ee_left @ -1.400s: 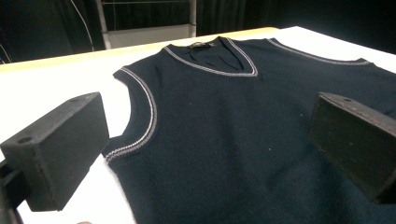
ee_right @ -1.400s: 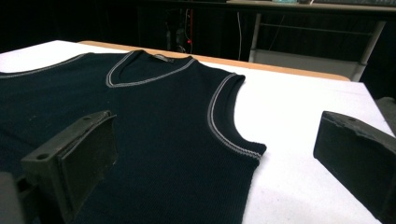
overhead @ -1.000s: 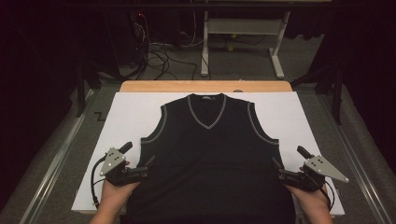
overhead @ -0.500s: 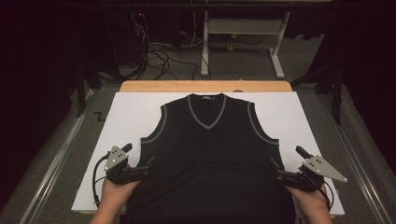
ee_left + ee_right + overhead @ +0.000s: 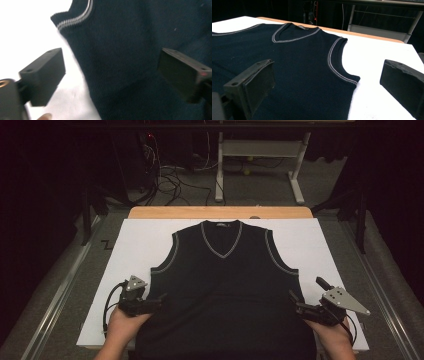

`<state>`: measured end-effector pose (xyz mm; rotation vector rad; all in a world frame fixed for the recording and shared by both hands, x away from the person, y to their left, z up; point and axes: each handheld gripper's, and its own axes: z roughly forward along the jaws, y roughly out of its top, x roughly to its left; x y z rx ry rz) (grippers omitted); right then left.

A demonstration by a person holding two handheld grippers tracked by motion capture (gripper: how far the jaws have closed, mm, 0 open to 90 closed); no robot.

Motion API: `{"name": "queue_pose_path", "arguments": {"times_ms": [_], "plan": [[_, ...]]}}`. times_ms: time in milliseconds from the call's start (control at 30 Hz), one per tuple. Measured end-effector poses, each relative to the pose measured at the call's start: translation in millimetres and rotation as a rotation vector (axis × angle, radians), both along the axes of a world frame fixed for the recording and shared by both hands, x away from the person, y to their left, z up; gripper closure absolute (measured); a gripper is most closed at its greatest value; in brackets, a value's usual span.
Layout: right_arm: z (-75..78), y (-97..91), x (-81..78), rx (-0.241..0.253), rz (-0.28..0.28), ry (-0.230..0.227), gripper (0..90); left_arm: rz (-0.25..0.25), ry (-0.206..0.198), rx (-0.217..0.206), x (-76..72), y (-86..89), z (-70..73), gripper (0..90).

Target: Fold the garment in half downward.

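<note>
A dark sleeveless V-neck vest (image 5: 225,285) with grey trim lies flat on the white table cover (image 5: 135,240), neck toward the far side. My left gripper (image 5: 161,299) sits at the vest's left side edge, below the armhole. In the left gripper view the jaws of that gripper (image 5: 110,62) straddle the vest (image 5: 130,50) edge; they have just been closing a little, and the pads stand clear of the cloth. My right gripper (image 5: 295,301) is at the vest's right side edge. Its own view shows the gripper (image 5: 328,72) wide open over the vest (image 5: 287,57) hem by the armhole.
A wooden table edge (image 5: 220,212) runs along the far side of the white cover. Beyond it are floor cables (image 5: 170,180) and a white desk frame (image 5: 260,165). Metal rails (image 5: 60,295) flank the table, with dark curtains around.
My left gripper has edged slightly toward the vest's side edge. The right gripper and the vest have stayed put.
</note>
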<state>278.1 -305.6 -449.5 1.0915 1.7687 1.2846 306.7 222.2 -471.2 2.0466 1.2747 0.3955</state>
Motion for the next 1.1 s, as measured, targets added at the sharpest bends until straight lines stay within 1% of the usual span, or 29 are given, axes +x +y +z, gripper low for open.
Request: {"name": "queue_pose_path", "arguments": {"times_ms": [33, 67, 100, 133, 167, 200, 233, 267, 300, 367, 433, 467, 500, 533, 600, 633, 667, 700, 733, 767, 800, 833, 867, 900, 933, 967, 1000, 1033, 1100], "plan": [[-0.1, -0.1, 0.0, 0.004, -0.002, 0.001, 0.0, -0.001, 0.041, 0.017, 2.4, -0.6, -3.0, 13.5], [-0.1, -0.1, 0.0, 0.004, -0.002, 0.001, 0.0, -0.001, 0.041, 0.017, 2.4, -0.6, -3.0, 14.7], [-0.1, -0.2, 0.0, 0.004, -0.002, 0.002, 0.0, -0.012, 0.063, 0.026, 3.6, -1.1, -4.7, 14.7], [-0.1, -0.2, 0.0, 0.005, -0.002, 0.002, 0.0, -0.017, 0.053, 0.045, 2.6, -2.5, -5.7, 18.6], [-0.1, -0.3, -0.1, 0.003, -0.003, 0.002, 0.0, -0.026, 0.055, 0.046, 2.0, -2.5, -4.5, 28.5], [0.0, -0.3, -0.1, 0.005, -0.003, 0.002, 0.0, -0.030, 0.059, 0.044, 1.6, -2.9, -3.1, 34.1], [0.0, -0.3, -0.1, 0.005, -0.003, 0.002, 0.0, -0.043, 0.057, 0.048, 0.7, -3.5, -2.5, 34.1], [-0.1, -0.3, -0.1, 0.005, -0.002, 0.003, 0.0, -0.050, 0.054, 0.043, -0.5, -4.3, -2.8, 42.4], [-0.1, -0.3, -0.1, 0.005, -0.002, 0.003, 0.0, -0.059, 0.052, 0.041, -1.2, -4.5, -2.8, 42.4], [-0.1, -0.1, -0.1, 0.004, -0.003, 0.006, 0.0, -0.069, 0.047, 0.032, -2.0, -4.1, -2.6, 50.3], [0.4, 0.5, -0.2, 0.003, -0.005, 0.007, 0.0, -0.074, 0.043, 0.014, -2.6, -2.6, -3.0, 69.2], [0.4, 0.5, -0.2, 0.003, -0.005, 0.007, 0.0, -0.074, 0.043, -0.001, -2.6, -1.9, -3.5, 69.2], [1.2, 0.4, -0.2, 0.000, -0.008, 0.009, 0.0, -0.069, 0.043, -0.010, -2.3, -1.2, -3.7, 76.1], [1.2, 0.4, -0.2, 0.000, -0.008, 0.009, 0.0, -0.066, 0.042, -0.010, -2.1, -0.6, -3.7, 76.1], [1.1, -1.0, 3.1, -0.016, -0.024, 0.044, 0.5, -0.058, 0.027, 0.005, -2.5, -0.3, -3.5, 77.9], [1.1, -1.0, 3.1, -0.016, -0.024, 0.044, 0.5, -0.055, 0.019, 0.015, -2.7, 0.0, -3.5, 77.9], [0.6, -1.6, 5.4, -0.018, -0.036, 0.067, 1.5, -0.047, 0.011, 0.019, -2.5, 1.3, -3.1, 77.9], [0.2, -2.2, 12.7, -0.019, -0.050, 0.132, 3.5, -0.038, 0.009, 0.008, -2.0, 3.6, -2.4, 77.9], [0.2, -2.2, 12.7, -0.019, -0.050, 0.132, 3.5, -0.031, 0.009, -0.007, -1.5, 5.5, -2.2, 77.9], [-0.3, -2.5, 16.7, -0.028, -0.050, 0.161, 7.3, -0.029, 0.011, -0.012, -1.5, 6.3, -2.4, 77.9], [-1.8, -2.7, 26.1, -0.040, -0.061, 0.249, 12.5, -0.031, 0.006, 0.003, -2.7, 5.2, -2.8, 77.9], [-1.8, -2.7, 26.1, -0.040, -0.061, 0.249, 12.5, -0.031, 0.006, 0.003, -2.7, 5.2, -2.8, 77.9], [-3.4, -2.6, 31.3, -0.059, -0.064, 0.294, 17.8, -0.029, 0.000, 0.005, -3.4, 4.3, -2.5, 77.9], [-9.5, -0.1, 41.4, -0.152, -0.100, 0.383, 22.1, -0.033, -0.008, 0.014, -4.5, 3.2, -2.0, 77.9], [-9.5, -0.1, 41.4, -0.152, -0.100, 0.383, 22.1, -0.033, -0.008, 0.014, -4.5, 3.2, -2.0, 77.6], [-16.4, -0.4, 51.4, -0.147, -0.091, 0.468, 25.7, -0.039, -0.008, 0.028, -4.7, 2.2, -3.4, 76.3], [-19.3, 0.6, 54.1, -0.147, -0.087, 0.488, 26.2, -0.039, -0.008, 0.028, -4.7, 2.2, -3.4, 72.3], [-19.3, 0.6, 54.1, -0.147, -0.087, 0.488, 26.2, -0.038, -0.001, 0.032, -4.1, 2.0, -4.5, 72.3], [-18.2, 3.6, 55.1, -0.149, -0.082, 0.481, 39.3, -0.045, -0.001, 0.018, -3.5, 3.0, -5.6, 71.2]]}}
